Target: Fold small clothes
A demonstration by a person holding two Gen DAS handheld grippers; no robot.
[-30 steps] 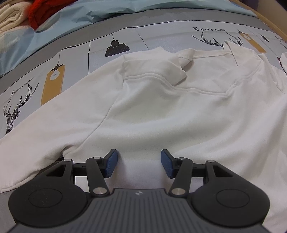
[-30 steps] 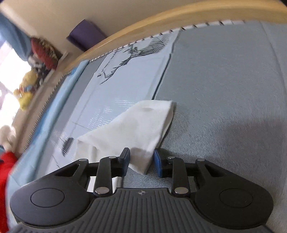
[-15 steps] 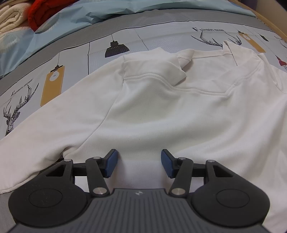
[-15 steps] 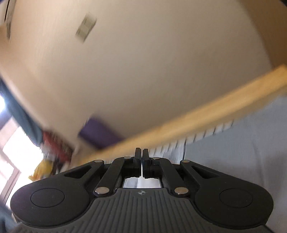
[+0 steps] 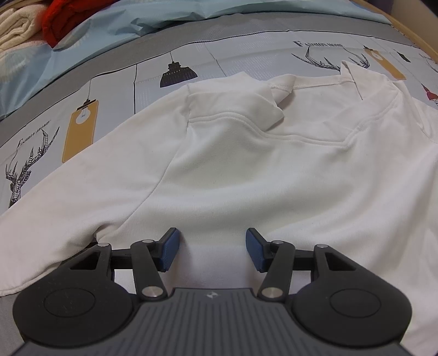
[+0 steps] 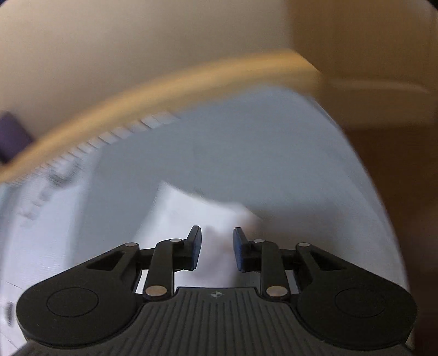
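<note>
A white long-sleeved top [image 5: 246, 169] lies spread on the patterned bedsheet [image 5: 115, 90], collar at the far side and one sleeve [image 5: 54, 208] stretching to the left. My left gripper [image 5: 210, 249] is open and rests low on the top's body, with white cloth between the blue pads. In the blurred right wrist view, the right gripper [image 6: 217, 247] is open just over a white piece of the garment [image 6: 191, 216] lying on the grey-blue sheet. The cloth runs in between its fingers.
Folded cream and red clothes [image 5: 35, 24] are piled at the far left on a light blue cover [image 5: 169, 13]. A wooden bed rail [image 6: 169, 85] curves along the bed's far edge, with a wall behind and a purple object [image 6: 12, 137] at the left.
The left gripper has stayed still. The right gripper swung up towards the wall while shut, then came back down over the white cloth and opened.
</note>
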